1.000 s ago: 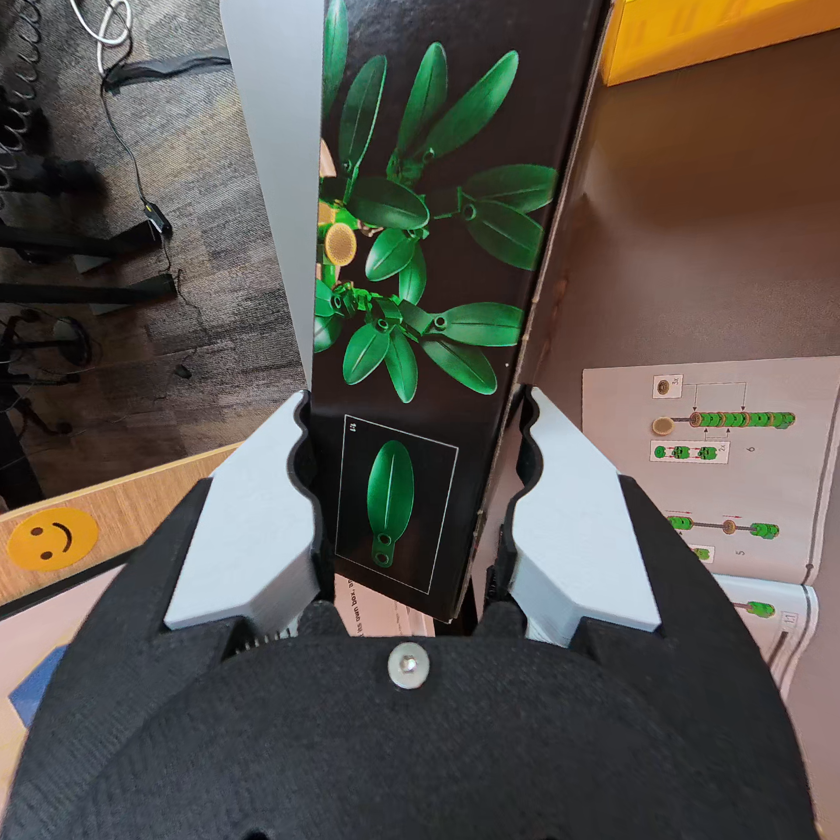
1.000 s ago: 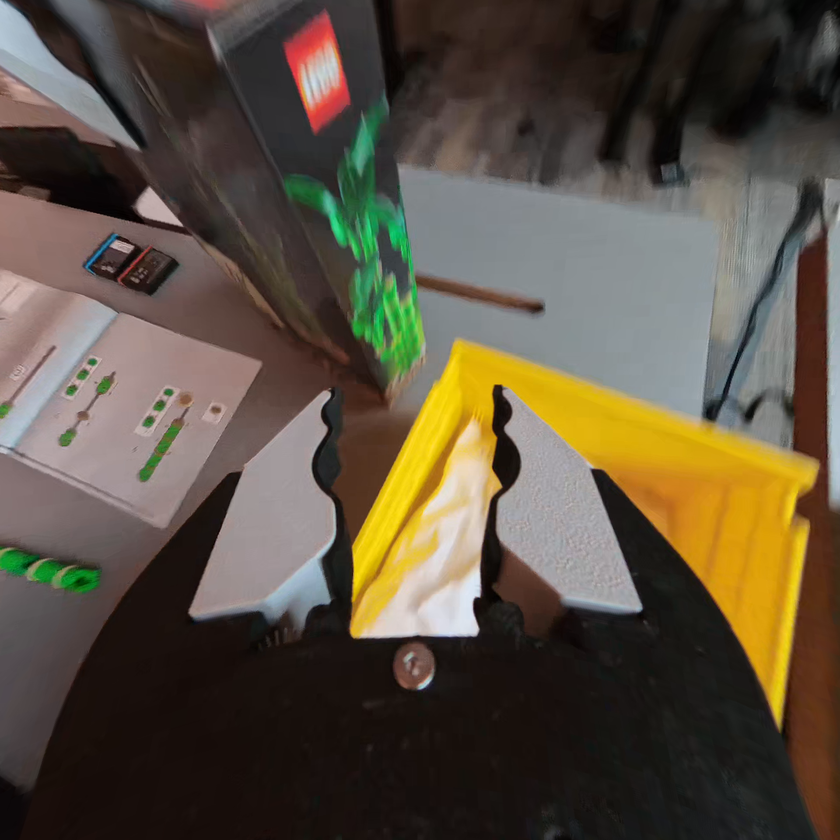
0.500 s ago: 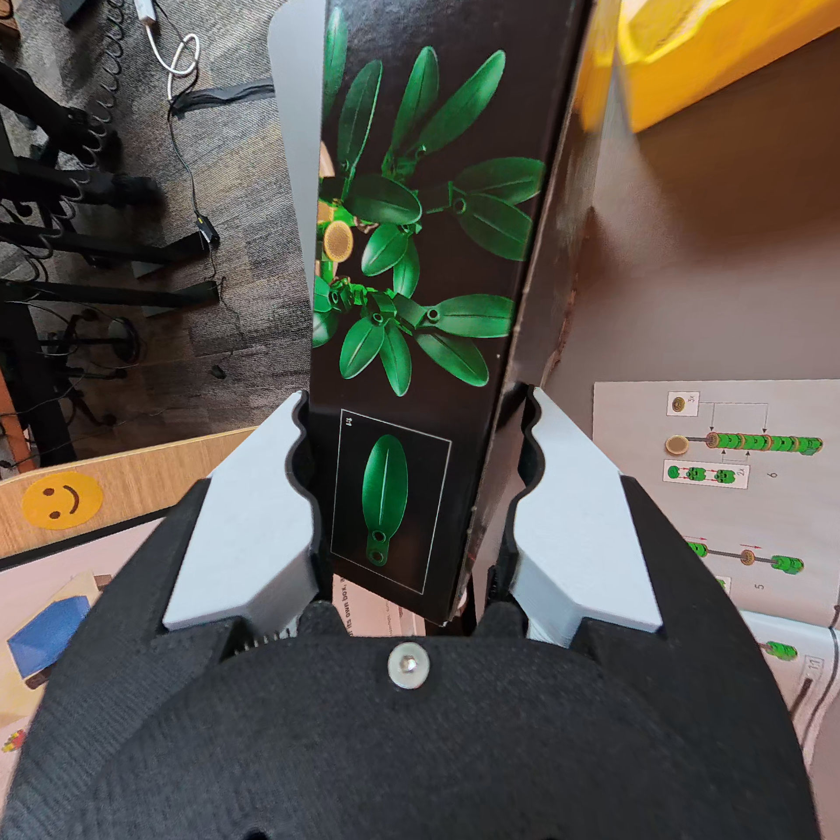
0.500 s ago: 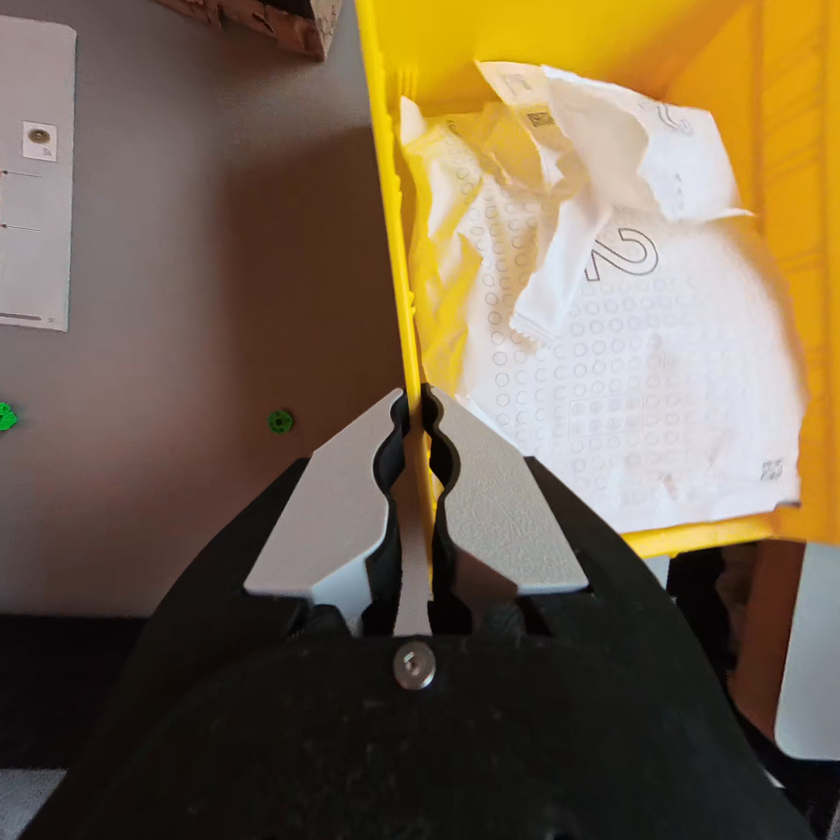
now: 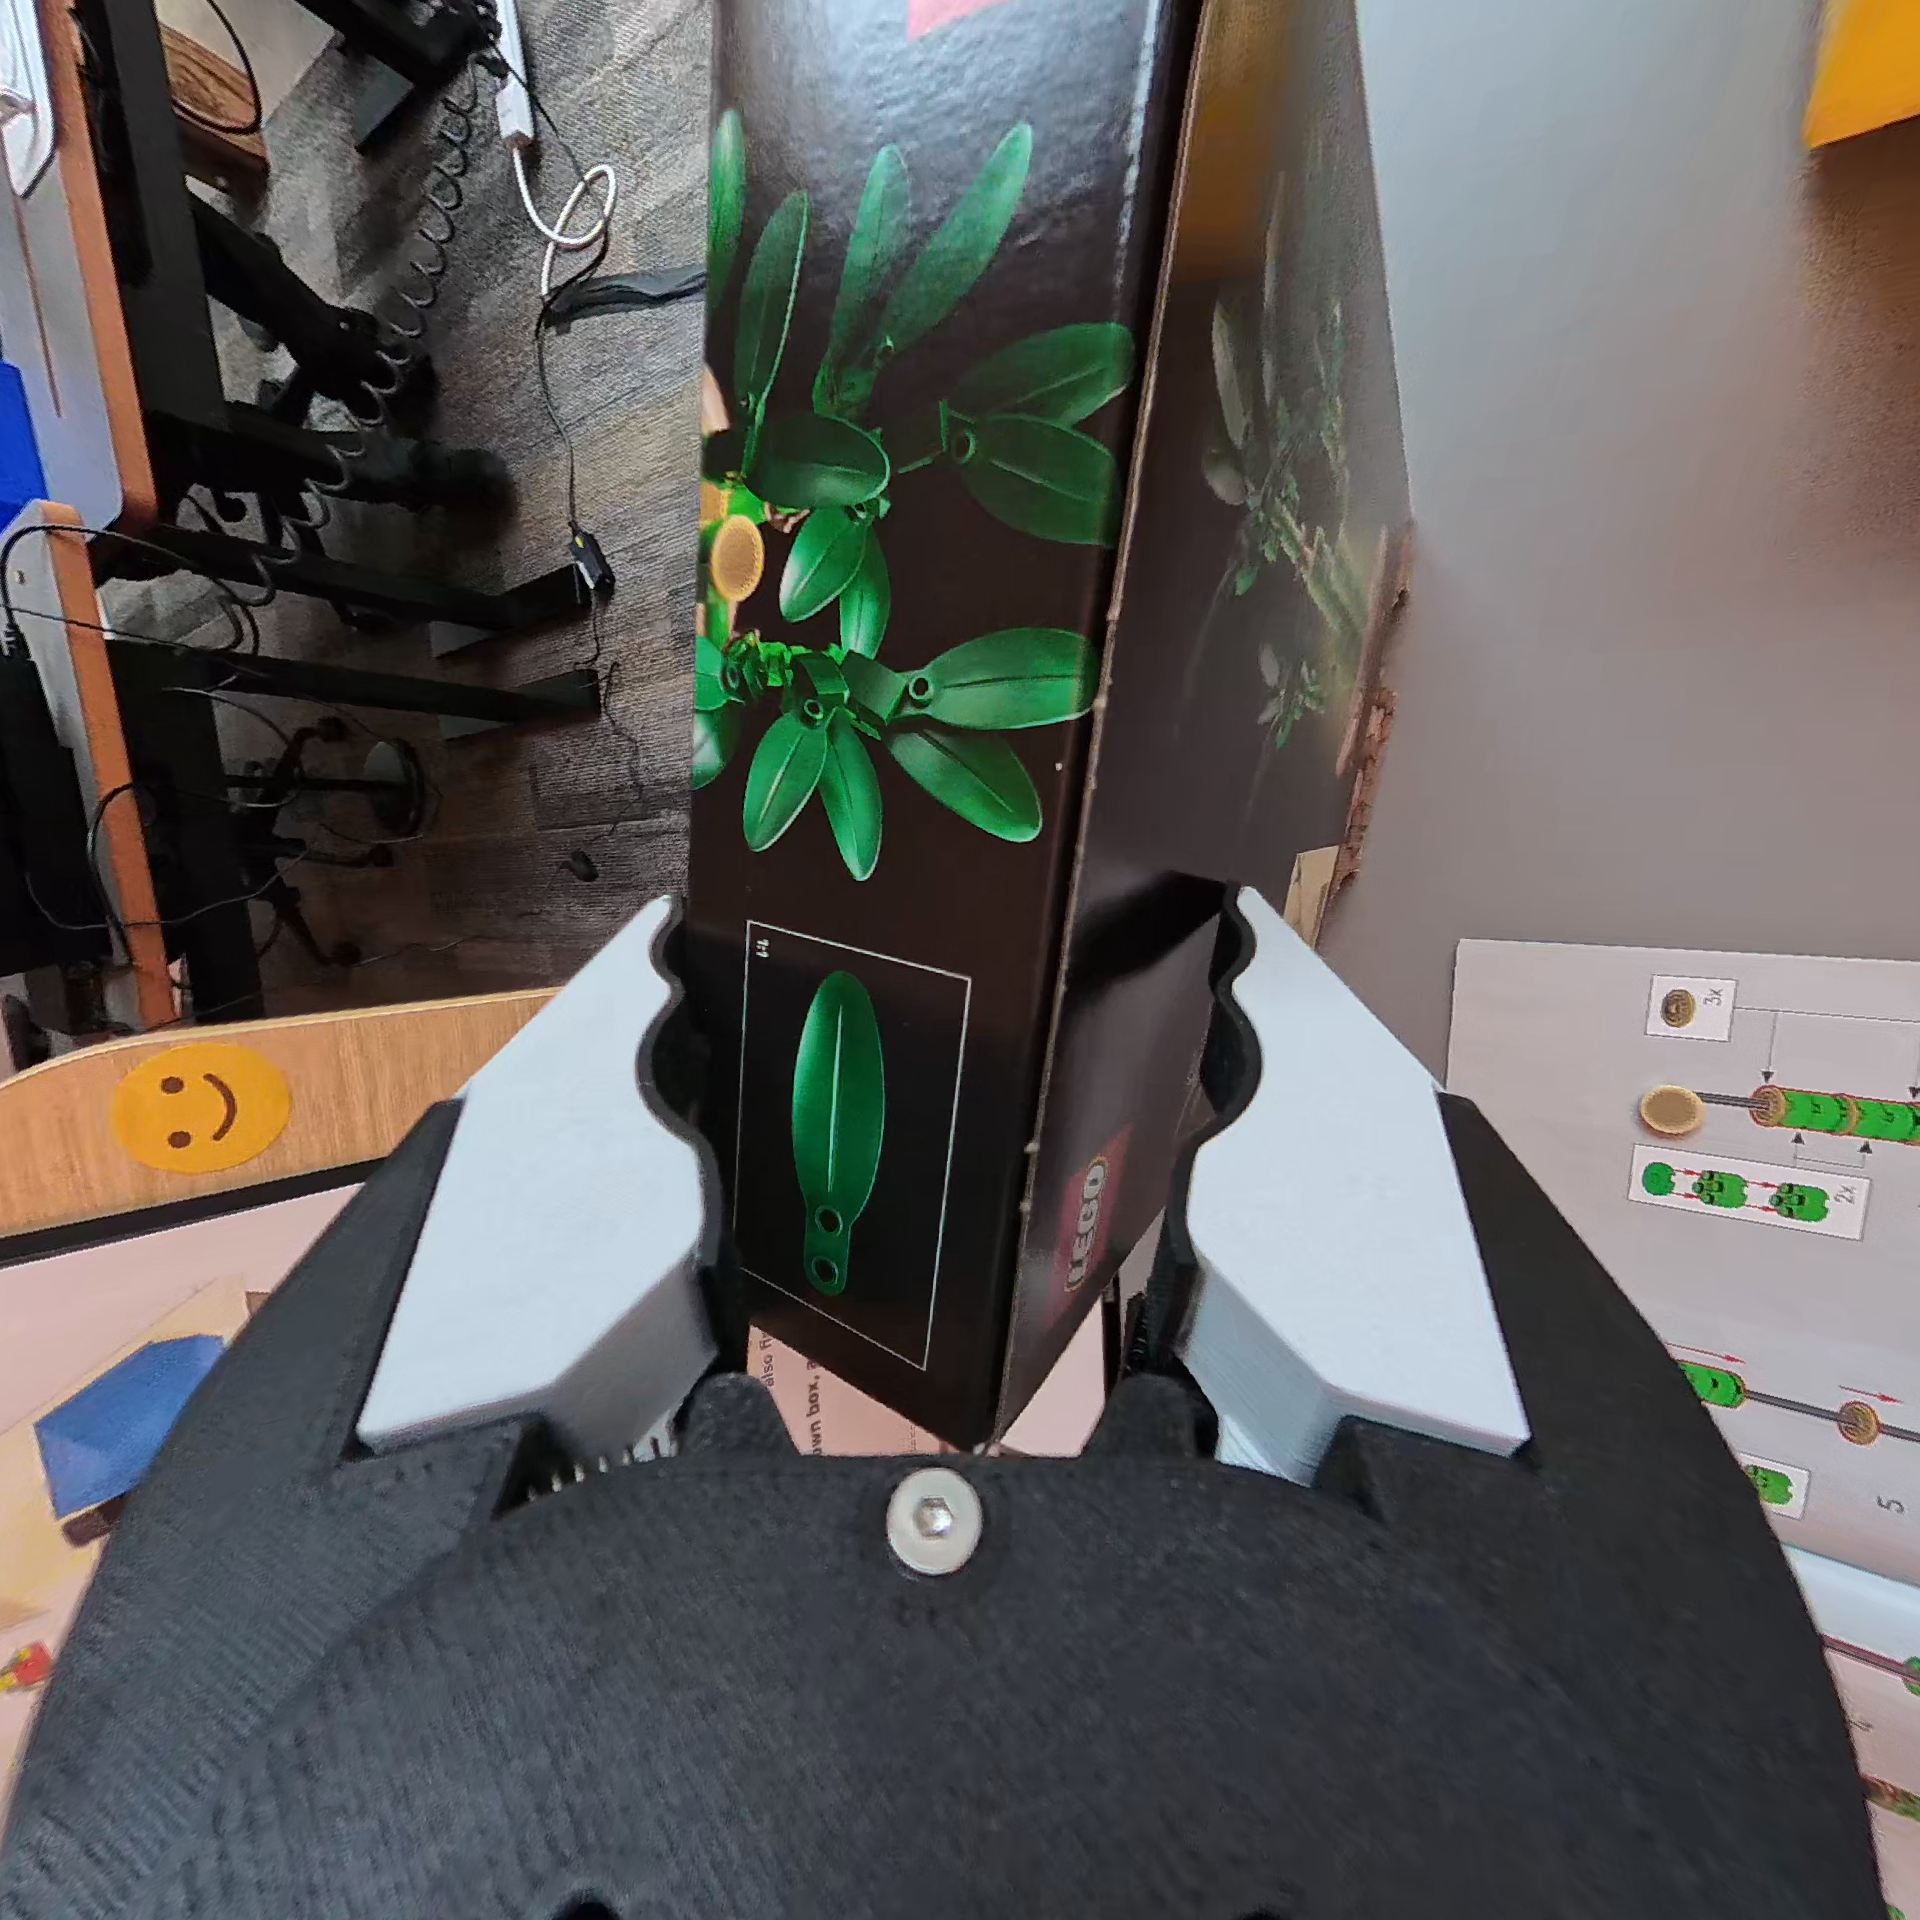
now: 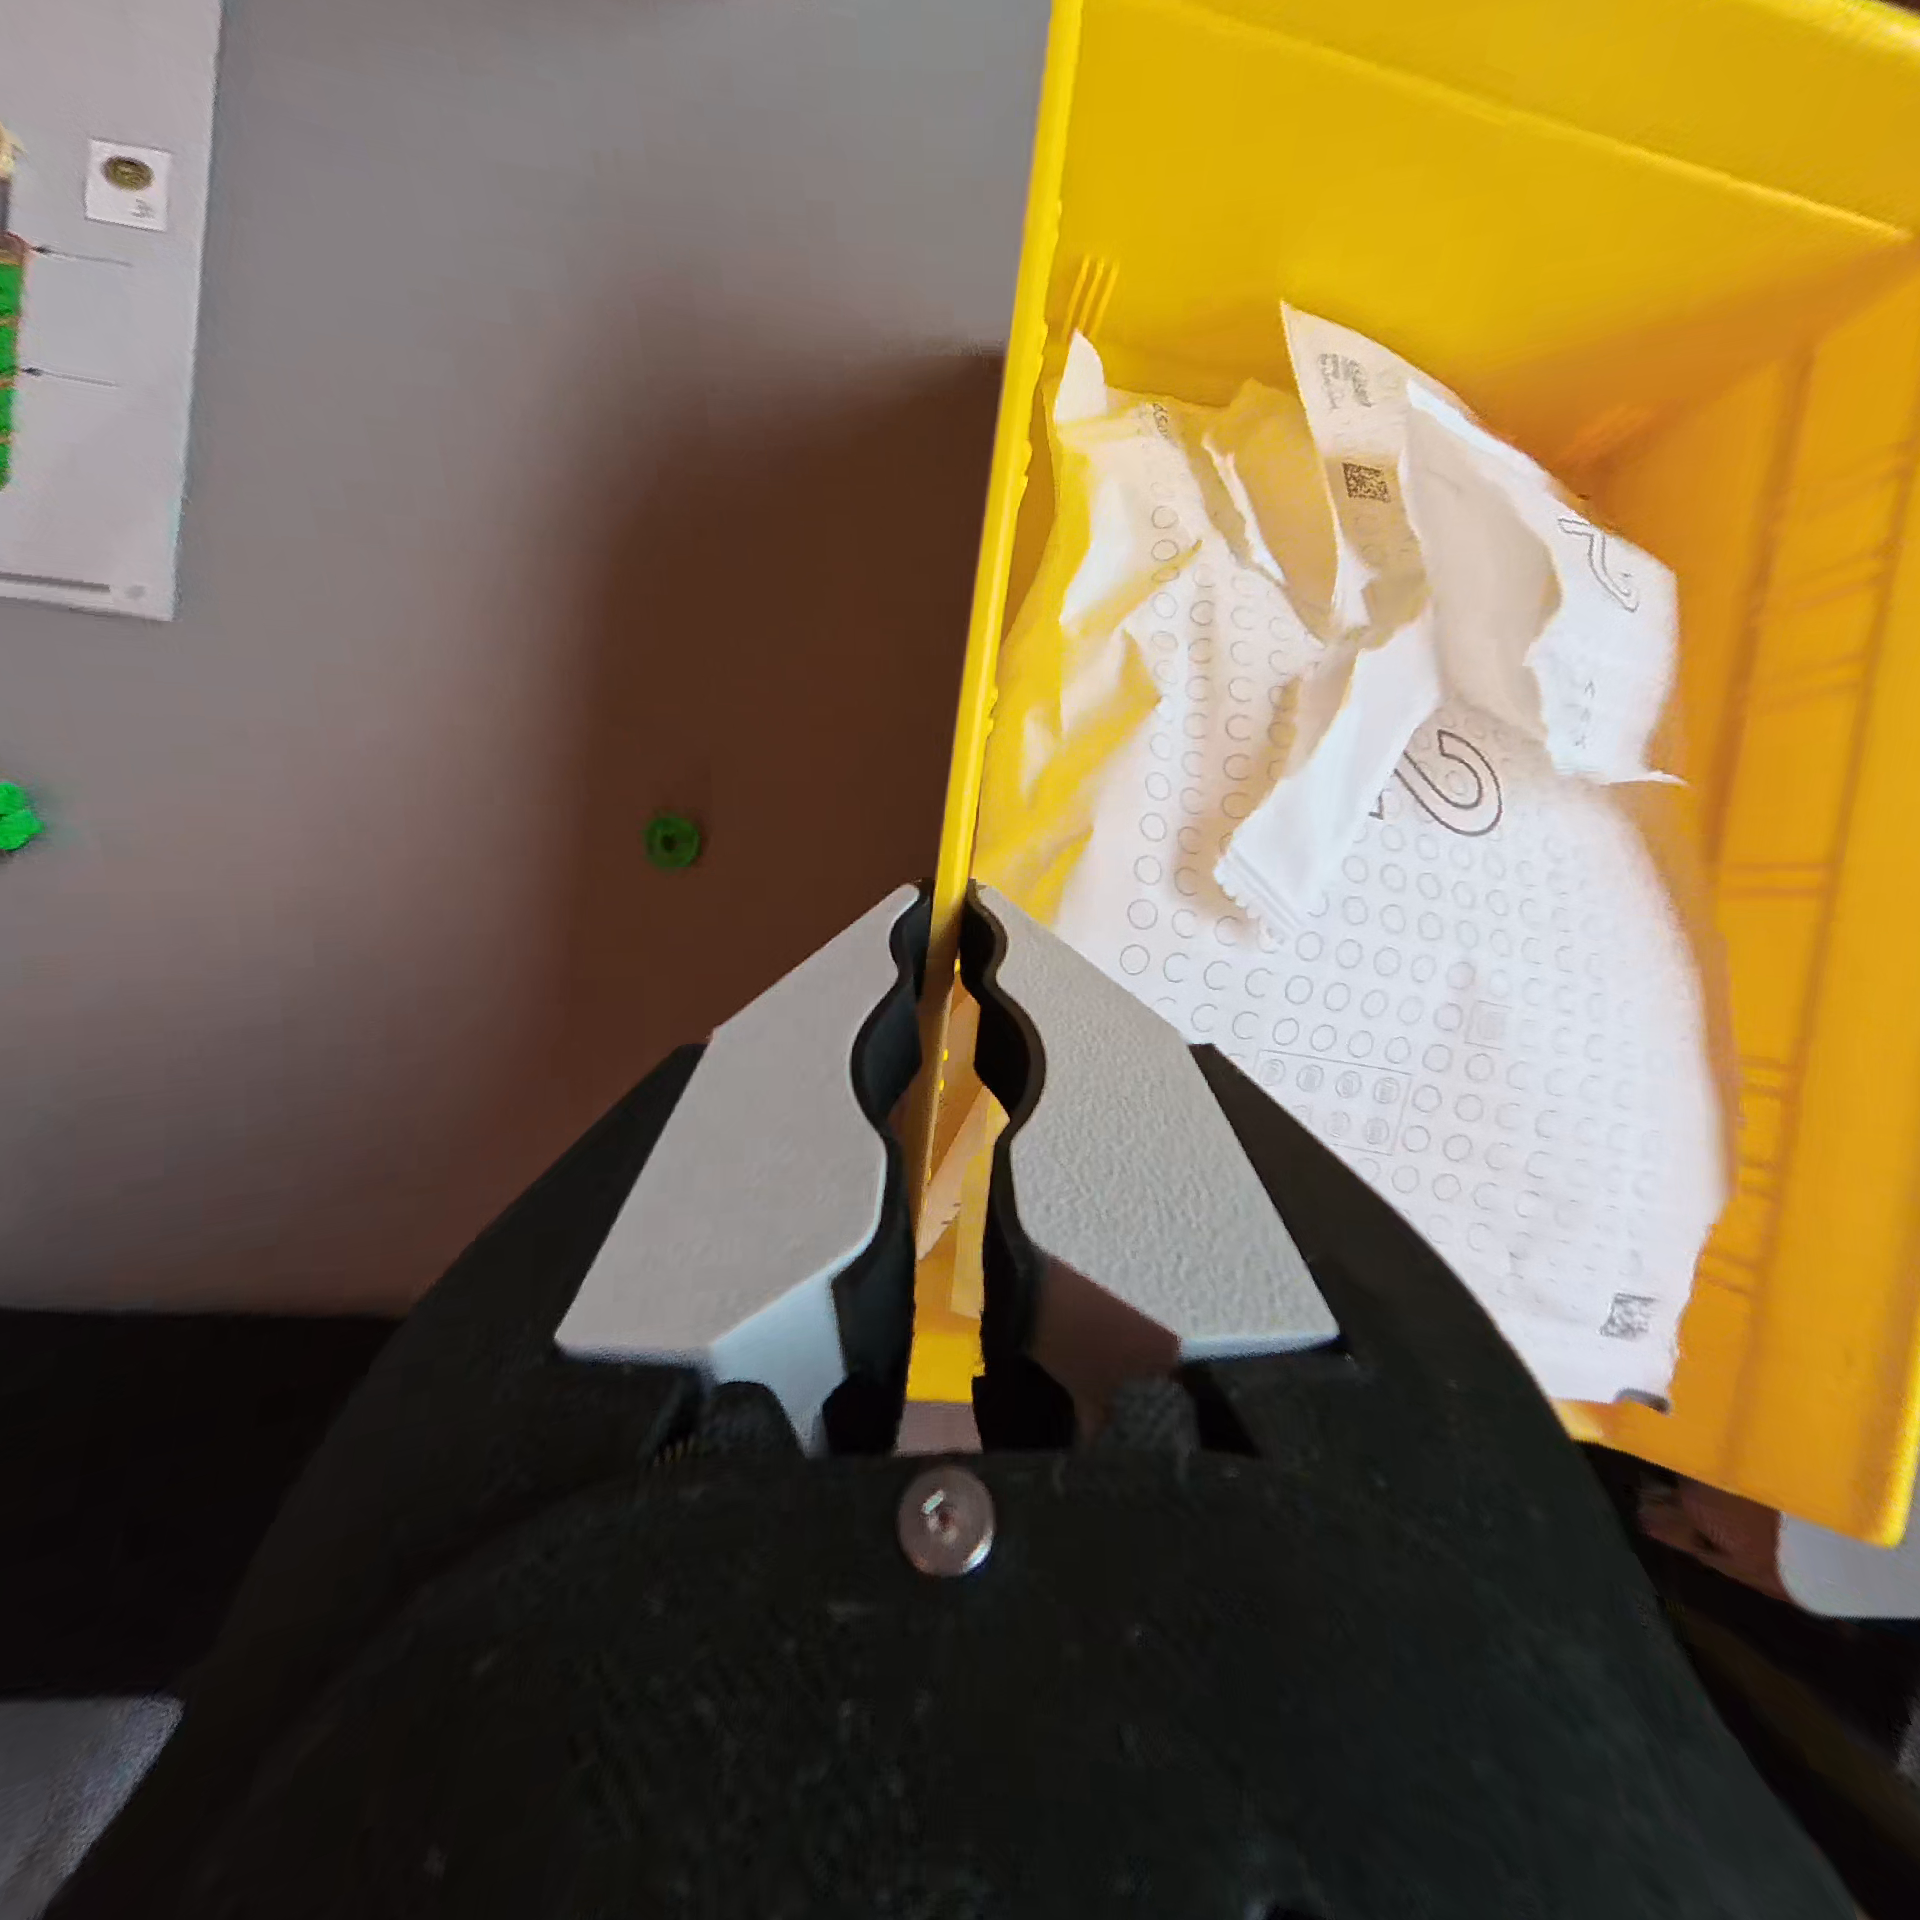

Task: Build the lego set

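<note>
My left gripper (image 5: 951, 904) is shut on the lower end of a tall black set box (image 5: 914, 520) printed with green leaves. The box stands up between the fingers, one corner edge facing me. My right gripper (image 6: 945, 894) is shut on the thin left wall of a yellow bin (image 6: 1351, 208). Crumpled white paper bags (image 6: 1403, 935) lie in the bin. A small round green piece (image 6: 672, 840) lies on the grey table left of the bin. Another green piece (image 6: 16, 816) sits at the left edge. The open instruction booklet (image 5: 1714, 1195) lies right of the box and also shows in the right wrist view (image 6: 94, 312).
A corner of the yellow bin (image 5: 1860, 73) shows at the top right of the left wrist view. A wooden edge with a yellow smiley sticker (image 5: 197, 1107) and a pink printed sheet (image 5: 104, 1403) lie at the left. Beyond is floor with cables and desk legs (image 5: 343, 520).
My right gripper was open over the bin, then closed on its left wall and stays shut there, with the bin now seen at a tilt. The box in my left gripper has turned, showing its side face.
</note>
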The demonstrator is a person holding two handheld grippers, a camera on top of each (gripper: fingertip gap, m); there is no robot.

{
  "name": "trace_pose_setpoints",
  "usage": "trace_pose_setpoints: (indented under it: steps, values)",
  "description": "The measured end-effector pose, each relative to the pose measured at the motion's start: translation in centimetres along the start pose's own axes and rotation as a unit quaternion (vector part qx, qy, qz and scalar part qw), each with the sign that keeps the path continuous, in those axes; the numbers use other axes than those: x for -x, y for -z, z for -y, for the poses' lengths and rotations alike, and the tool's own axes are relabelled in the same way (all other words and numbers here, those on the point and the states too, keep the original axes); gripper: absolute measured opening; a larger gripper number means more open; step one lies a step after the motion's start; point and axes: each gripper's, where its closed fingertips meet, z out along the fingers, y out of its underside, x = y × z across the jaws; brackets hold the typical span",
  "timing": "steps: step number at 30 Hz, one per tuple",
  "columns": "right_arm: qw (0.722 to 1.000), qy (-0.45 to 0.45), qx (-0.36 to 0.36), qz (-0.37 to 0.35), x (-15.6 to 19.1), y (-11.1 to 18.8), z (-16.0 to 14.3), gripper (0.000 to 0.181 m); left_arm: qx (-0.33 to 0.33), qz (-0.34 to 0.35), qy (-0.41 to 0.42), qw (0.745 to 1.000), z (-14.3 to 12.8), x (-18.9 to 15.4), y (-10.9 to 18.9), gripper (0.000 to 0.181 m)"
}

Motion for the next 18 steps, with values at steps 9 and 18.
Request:
trace_pose_setpoints:
  steps: [9,18]
  values:
    - [0.999,0.012,-0.008,0.033,2.5,-4.4,5.3,0.01,0.045,0.024,0.01,0.999,-0.2,-0.4,0.3,0.099]
    - [0.96,0.022,-0.28,-0.023,3.3,3.7,5.1,0.043,0.003,0.054,0.169,0.984,1.0,-0.3,4.1,0.131]
